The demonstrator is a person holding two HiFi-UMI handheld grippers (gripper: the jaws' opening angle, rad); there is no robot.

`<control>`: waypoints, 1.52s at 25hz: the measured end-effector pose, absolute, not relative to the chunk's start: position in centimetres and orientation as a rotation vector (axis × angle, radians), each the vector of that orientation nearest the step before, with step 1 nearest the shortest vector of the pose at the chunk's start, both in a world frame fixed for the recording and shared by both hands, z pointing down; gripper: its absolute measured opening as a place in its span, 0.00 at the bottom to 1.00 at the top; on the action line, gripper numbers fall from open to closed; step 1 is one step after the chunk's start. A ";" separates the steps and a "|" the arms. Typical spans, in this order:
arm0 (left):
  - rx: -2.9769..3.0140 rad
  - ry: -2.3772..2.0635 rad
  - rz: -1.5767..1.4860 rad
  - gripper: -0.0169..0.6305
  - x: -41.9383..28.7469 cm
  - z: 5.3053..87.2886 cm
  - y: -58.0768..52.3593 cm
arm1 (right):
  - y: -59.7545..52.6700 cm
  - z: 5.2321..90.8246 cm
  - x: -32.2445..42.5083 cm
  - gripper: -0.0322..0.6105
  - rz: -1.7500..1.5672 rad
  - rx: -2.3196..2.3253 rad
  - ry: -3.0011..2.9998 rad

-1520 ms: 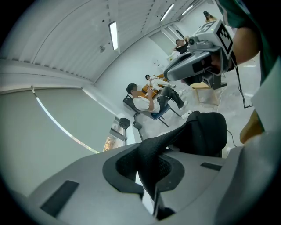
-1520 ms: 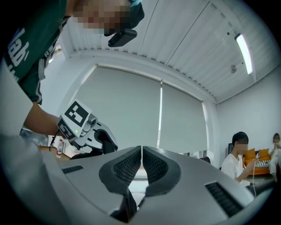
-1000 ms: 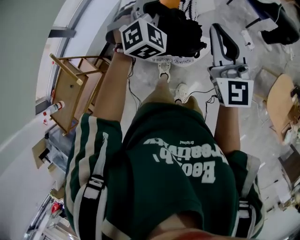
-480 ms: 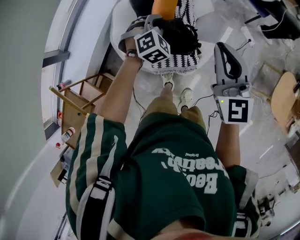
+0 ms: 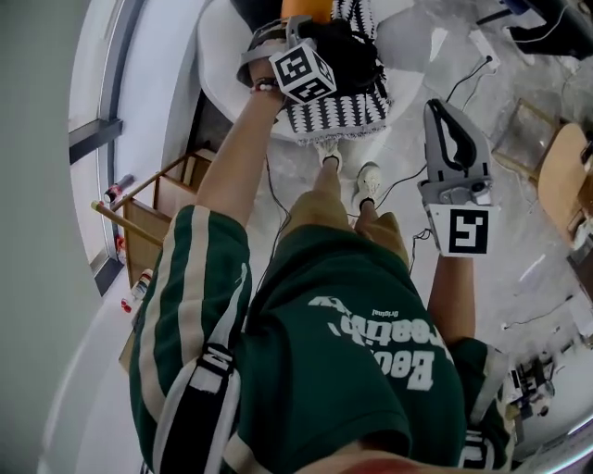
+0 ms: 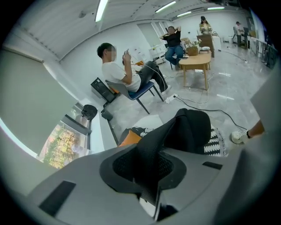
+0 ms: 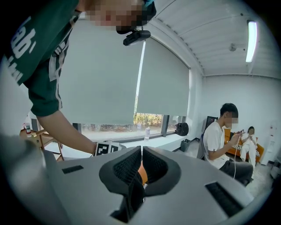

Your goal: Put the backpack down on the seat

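Your left gripper [image 6: 149, 171] is at the one backpack [image 5: 338, 106]. Its jaws have just been easing apart, and the bag's black mesh strap [image 6: 162, 140] runs up between them with the pads close against it on both sides. The backpack is black on top, with a black-and-white knitted panel and an orange part [image 5: 301, 7]. It lies on the single white seat [image 5: 222, 56], at the rim nearest you, and the knitted panel reaches over that edge.

Your right gripper [image 7: 141, 165] is held out in the air well to the right of the bag. Its two pads are pressed together with nothing caught between them. Each gripper carries one marker cube, so two cubes show in the head view.

Your two white shoes [image 5: 326, 153] stand on the pale floor just below the seat. One wooden chair [image 5: 153, 199] is off to your left by the wall, with two small bottles [image 5: 137, 289] near it.

The left gripper view shows four other people. One sits on a blue chair [image 6: 145, 90], one sits further back beside a round wooden table [image 6: 195, 61], and two stand at the far end of the room. The right gripper view shows two seated people and one bottle on the window sill [image 7: 146, 134].
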State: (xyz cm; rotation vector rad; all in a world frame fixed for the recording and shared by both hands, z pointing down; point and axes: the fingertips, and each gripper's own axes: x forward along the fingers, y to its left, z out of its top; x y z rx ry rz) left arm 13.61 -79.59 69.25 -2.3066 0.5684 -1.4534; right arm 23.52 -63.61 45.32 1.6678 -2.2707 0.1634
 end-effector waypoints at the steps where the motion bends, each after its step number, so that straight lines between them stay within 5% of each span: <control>1: -2.291 0.577 -1.445 0.11 14.0 69.8 -80.0 | -63.8 45.4 23.6 0.11 0.165 1.669 -2.267; 4: -2.272 0.626 -1.423 0.16 14.6 70.9 -81.4 | -64.2 45.9 23.7 0.11 0.161 1.673 -2.249; 9: -2.309 0.664 -1.420 0.39 14.1 71.9 -82.5 | -64.2 47.1 23.8 0.11 0.189 1.677 -2.230; 25: -2.374 0.702 -1.407 0.43 14.2 70.1 -78.6 | -62.4 46.5 24.1 0.11 0.189 1.659 -2.301; 38: -2.290 0.979 -1.316 0.43 19.3 56.4 -61.8 | -48.0 39.1 31.0 0.11 -0.048 1.485 -2.528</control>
